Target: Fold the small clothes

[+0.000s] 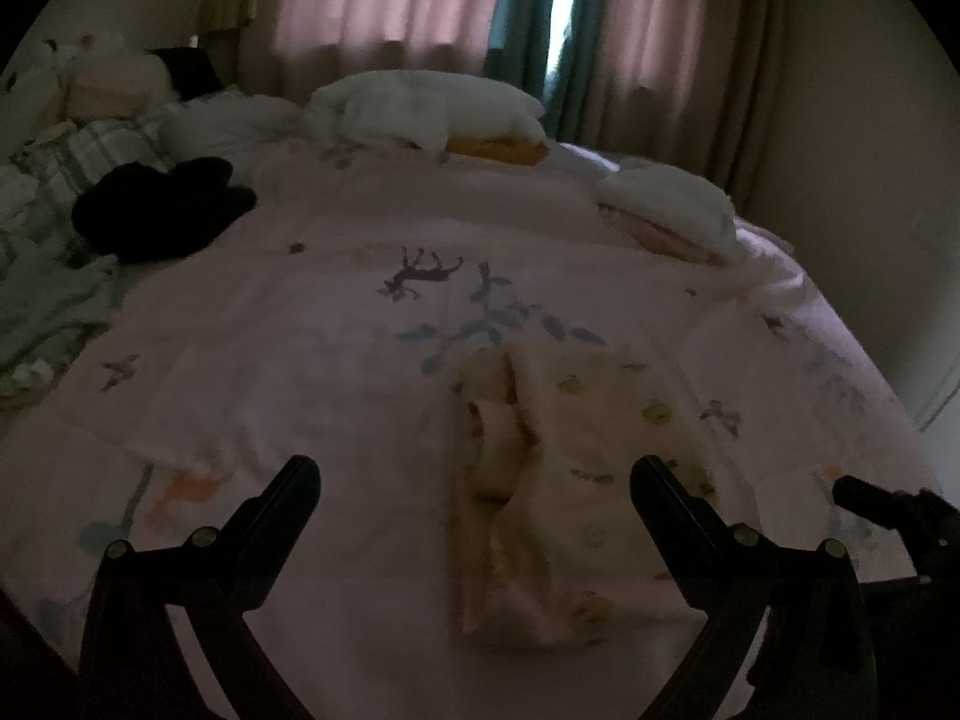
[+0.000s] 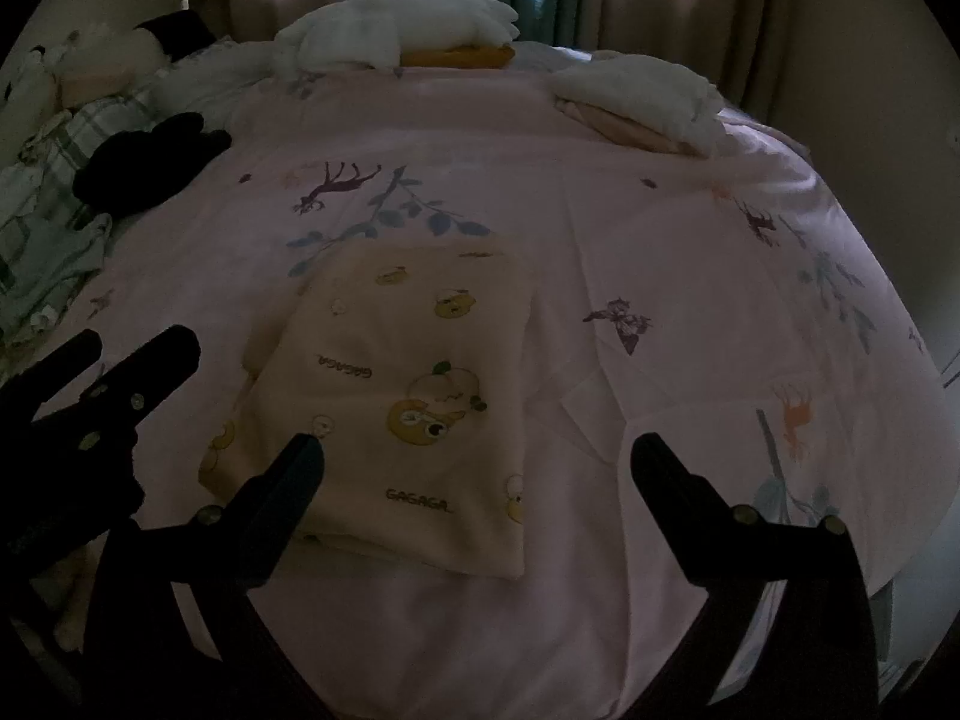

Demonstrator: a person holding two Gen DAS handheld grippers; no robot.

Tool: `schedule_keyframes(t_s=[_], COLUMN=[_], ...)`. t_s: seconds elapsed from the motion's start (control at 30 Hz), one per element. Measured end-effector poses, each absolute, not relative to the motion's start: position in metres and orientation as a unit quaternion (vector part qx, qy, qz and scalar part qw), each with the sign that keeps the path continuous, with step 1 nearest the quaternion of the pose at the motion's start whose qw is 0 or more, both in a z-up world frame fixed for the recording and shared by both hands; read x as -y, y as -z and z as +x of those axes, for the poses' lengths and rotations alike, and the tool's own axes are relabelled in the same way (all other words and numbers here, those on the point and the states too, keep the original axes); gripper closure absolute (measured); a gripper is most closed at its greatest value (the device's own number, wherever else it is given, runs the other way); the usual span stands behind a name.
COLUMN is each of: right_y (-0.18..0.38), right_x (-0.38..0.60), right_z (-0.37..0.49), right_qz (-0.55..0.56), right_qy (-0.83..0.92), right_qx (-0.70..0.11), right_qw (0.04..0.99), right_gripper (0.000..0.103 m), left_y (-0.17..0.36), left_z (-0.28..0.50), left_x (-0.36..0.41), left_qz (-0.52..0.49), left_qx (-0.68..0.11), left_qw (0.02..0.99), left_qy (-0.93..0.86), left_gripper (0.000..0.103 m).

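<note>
Folded garment [image 2: 396, 396] lies, seemingly untouched, between both wide-apart grippers: left gripper [image 1: 474, 474], right gripper [image 2: 477, 450].

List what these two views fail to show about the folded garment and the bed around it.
- Folded cream garment: its near left corner sits behind the right gripper finger in the right wrist view; the left wrist view is too blurred to read its print.
- Black item: too dark in both views to identify.
- White stacks at the far edge: too small to count layers.
</note>
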State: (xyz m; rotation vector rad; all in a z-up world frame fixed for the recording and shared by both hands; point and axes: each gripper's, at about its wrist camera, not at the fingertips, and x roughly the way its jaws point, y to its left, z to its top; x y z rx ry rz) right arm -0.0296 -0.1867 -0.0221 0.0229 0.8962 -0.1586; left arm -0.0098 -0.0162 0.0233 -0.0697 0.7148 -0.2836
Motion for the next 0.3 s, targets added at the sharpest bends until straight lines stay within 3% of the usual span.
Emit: schedule_keyframes(t_s=[0.3], right_y=[0.023], right_x=[0.1867], right_z=[-0.029], right_qz=[0.008], right_qy=[0.079], right_qx=[-0.43], right_qw=[0.899], right_gripper=[0.0], left_y=[-0.025], left_z=[-0.0127], left_x=[0.0134], left_qz=[-0.032], left_qx=[-0.33], left_qw=[0.933], left_qy=[0.139], left_gripper=[0.001])
